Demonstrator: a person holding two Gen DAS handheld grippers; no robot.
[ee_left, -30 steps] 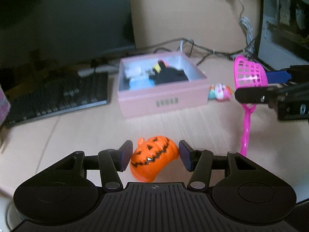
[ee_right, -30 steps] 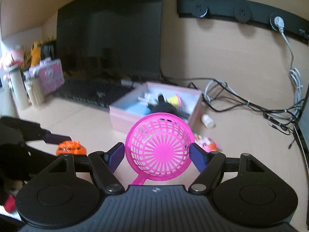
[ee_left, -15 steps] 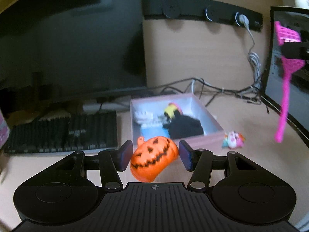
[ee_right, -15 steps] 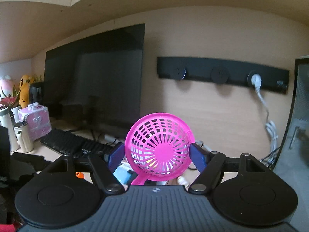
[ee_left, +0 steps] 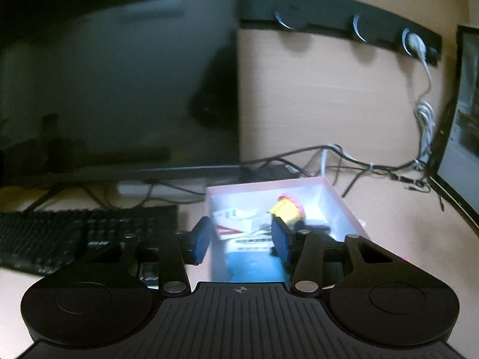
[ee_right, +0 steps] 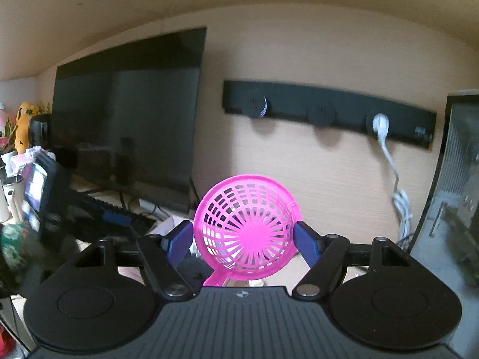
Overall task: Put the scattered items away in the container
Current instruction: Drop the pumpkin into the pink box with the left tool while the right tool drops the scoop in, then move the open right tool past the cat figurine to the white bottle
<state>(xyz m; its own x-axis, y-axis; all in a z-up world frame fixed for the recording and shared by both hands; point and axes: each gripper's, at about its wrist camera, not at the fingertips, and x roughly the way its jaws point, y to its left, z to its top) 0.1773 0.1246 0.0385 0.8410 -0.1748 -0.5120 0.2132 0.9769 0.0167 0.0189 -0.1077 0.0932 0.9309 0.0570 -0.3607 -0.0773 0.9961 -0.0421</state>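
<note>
My left gripper hovers over the near end of the pink box. Its jaws are opening and nothing sits between the blue pads. The orange pumpkin is in neither view. Inside the box lie a yellow toy, white packets and something blue, all blurred. My right gripper is held high, shut on the round basket of a pink plastic scoop. The scoop's handle hangs down behind the gripper body.
A dark monitor stands behind the box, with a black keyboard to its left. Cables trail across the desk to a wall socket strip. A second screen stands at the right. Bottles and toys crowd the far left.
My left gripper moved forward until it was over the pink box, and the pumpkin has left its jaws. My right gripper rose with the pink scoop still held.
</note>
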